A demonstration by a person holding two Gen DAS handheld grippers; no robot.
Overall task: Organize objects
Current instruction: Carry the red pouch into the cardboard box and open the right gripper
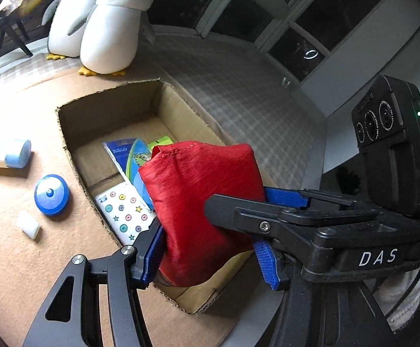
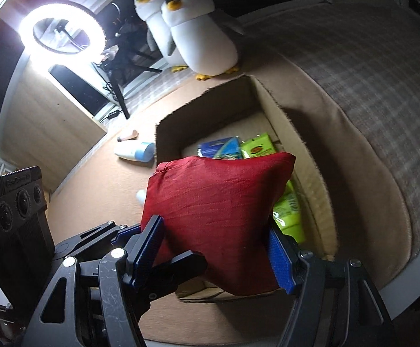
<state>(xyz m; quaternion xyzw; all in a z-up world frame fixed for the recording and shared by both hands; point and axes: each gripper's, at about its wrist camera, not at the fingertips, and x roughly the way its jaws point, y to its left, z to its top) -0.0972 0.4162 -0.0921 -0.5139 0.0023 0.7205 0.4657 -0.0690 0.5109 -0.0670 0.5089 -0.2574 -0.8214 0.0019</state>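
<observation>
Premises: a private home, most likely a bedroom or sitting room. Evidence noted: two plush penguins (image 1: pixel 105 26) stand on a wide padded seat with a checked cover (image 1: pixel 238 86) and a tan blanket (image 1: pixel 16 245), set under dark window panes (image 1: pixel 296 46) (night outside, by the look of the glass). A ring light (image 2: pixel 62 33) on a tripod (image 1: pixel 4 34) stands nearby. Household clutter lies about: a cardboard box (image 1: pixel 71 133) of packets, a white bottle (image 1: pixel 4 153), a blue lid (image 1: pixel 50 193).
</observation>
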